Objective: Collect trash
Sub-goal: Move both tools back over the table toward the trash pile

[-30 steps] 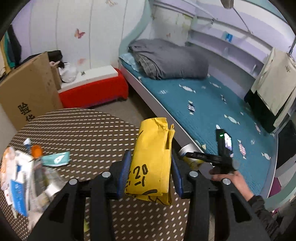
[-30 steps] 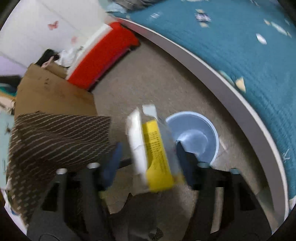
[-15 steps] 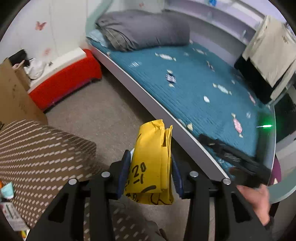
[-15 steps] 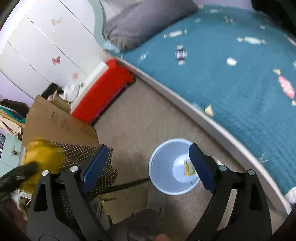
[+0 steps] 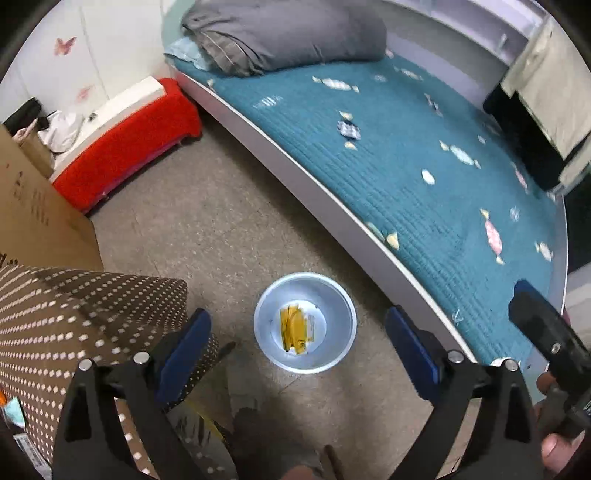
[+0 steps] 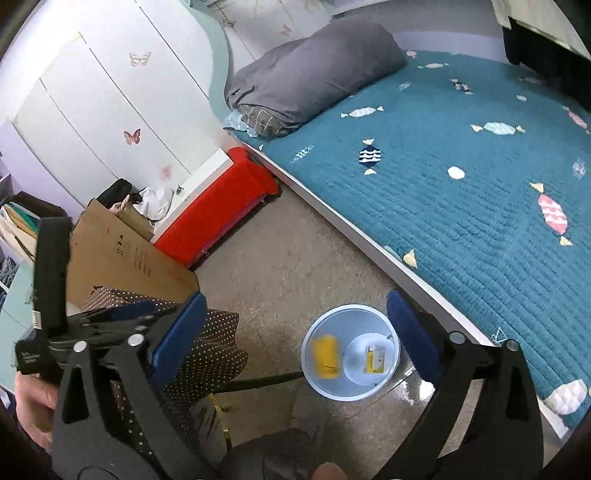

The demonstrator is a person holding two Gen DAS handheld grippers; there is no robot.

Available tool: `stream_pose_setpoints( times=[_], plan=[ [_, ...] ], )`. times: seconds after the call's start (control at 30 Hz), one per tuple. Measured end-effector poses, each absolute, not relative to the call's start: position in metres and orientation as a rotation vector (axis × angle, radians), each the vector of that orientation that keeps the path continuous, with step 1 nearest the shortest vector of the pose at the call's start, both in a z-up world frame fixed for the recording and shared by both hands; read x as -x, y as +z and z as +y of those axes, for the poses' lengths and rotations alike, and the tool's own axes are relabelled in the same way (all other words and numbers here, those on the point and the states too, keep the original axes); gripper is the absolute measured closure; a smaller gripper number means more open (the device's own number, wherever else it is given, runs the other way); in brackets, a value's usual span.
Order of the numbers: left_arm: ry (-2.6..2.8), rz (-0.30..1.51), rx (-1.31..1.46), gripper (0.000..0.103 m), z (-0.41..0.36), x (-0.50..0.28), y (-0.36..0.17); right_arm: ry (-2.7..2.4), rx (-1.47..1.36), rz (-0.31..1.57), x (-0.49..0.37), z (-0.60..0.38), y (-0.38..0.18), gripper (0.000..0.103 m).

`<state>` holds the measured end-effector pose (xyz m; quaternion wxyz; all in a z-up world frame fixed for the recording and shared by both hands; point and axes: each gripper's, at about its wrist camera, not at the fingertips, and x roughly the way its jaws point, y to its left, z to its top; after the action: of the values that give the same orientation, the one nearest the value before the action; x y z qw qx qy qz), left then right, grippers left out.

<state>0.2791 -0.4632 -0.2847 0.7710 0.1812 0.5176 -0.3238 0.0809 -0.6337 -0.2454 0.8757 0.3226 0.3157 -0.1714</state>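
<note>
The bin (image 5: 305, 323) stands on the floor (image 5: 207, 221), near the camera, with the bed (image 5: 424, 155) to its right and the cloth-covered table (image 5: 74, 321) to its left. Two pieces of trash lie in the bin: a folded bag (image 6: 325, 356) against its left wall and a small packet (image 6: 373, 360) on its bottom. A cardboard box (image 6: 125, 258) stands behind the table. Further back, a low bench (image 5: 125, 144) sits against the far wall, left of the bed. A rolled quilt (image 5: 284, 33) lies on the far end of the bed.
</note>
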Motion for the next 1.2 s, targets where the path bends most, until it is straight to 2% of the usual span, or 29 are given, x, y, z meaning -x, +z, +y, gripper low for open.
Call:
stream_pose_setpoints(
  times=[0.17, 0.47, 0.7, 0.87, 1.2],
  plan=[
    [-0.682, 1.033, -0.361, 0.009, -0.436, -0.264, -0.254, -0.382, -0.648, 0.635, -0.076, -0.617, -0.229, 0.006],
    [-0.659, 0.837, -0.286, 0.009, -0.372, -0.217, -0.180, -0.355, -0.528, 0.559, -0.062, -0.561, -0.160, 0.006],
    [-0.601, 0.710, -0.242, 0.009, -0.314, -0.183, -0.133, -0.301, -0.472, 0.552, -0.054, -0.514, -0.126, 0.006],
    [-0.558, 0.641, -0.208, 0.009, -0.271, -0.164, -0.116, -0.252, -0.425, 0.552, -0.053, -0.477, -0.107, 0.006],
    [-0.441, 0.610, -0.142, 0.009, -0.174, -0.150, -0.118, -0.121, -0.334, 0.574, -0.061, -0.395, -0.091, 0.006]
  ],
)
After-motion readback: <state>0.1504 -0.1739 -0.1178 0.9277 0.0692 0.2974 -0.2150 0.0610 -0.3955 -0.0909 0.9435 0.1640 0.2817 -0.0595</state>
